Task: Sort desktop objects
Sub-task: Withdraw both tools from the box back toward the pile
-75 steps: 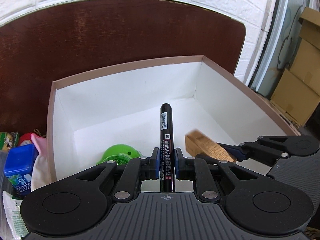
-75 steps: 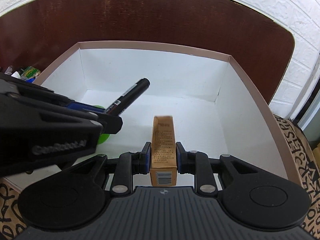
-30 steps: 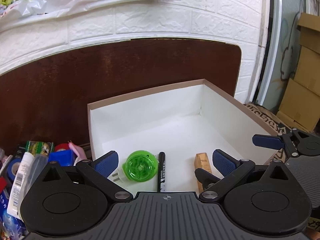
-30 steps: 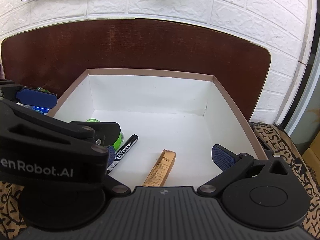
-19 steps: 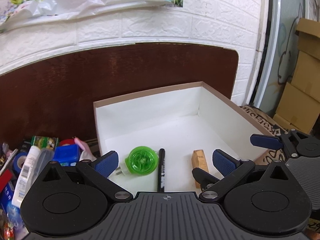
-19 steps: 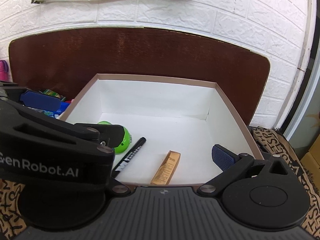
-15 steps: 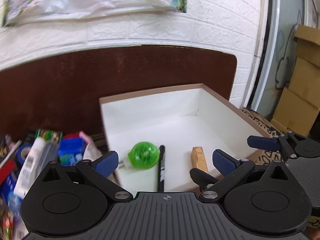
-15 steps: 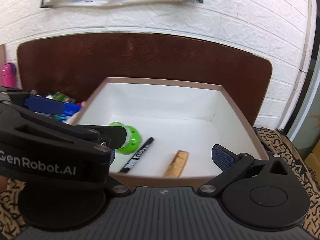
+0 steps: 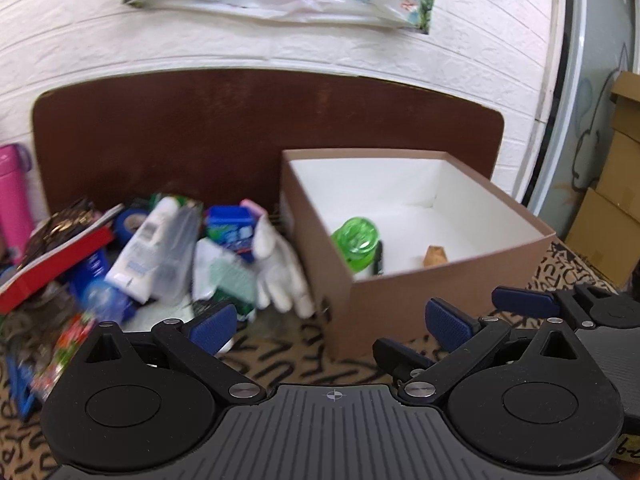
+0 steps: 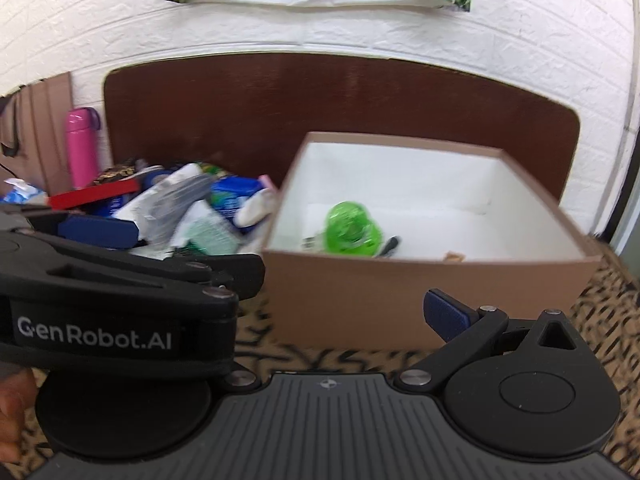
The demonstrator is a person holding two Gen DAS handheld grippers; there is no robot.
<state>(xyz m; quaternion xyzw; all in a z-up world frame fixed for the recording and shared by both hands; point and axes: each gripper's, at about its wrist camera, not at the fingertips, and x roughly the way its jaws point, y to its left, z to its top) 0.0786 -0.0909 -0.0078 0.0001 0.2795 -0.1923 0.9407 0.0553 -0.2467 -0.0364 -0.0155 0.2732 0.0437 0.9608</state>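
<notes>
Far left: a messy pile (image 9: 168,256) of things on the desk (image 9: 288,352), waiting to go in. Ahead and left of the left gripper (image 9: 326,322), nearer to it than to the right gripper (image 10: 344,312). A white tube (image 9: 148,240) on top, long side tilted up and away. Both sets of fingers wide open, holding nothing. To the right: brown box (image 9: 440,288) with a green round thing (image 9: 356,238), a black pen (image 9: 378,258) and a small tan box (image 9: 436,255) inside.
</notes>
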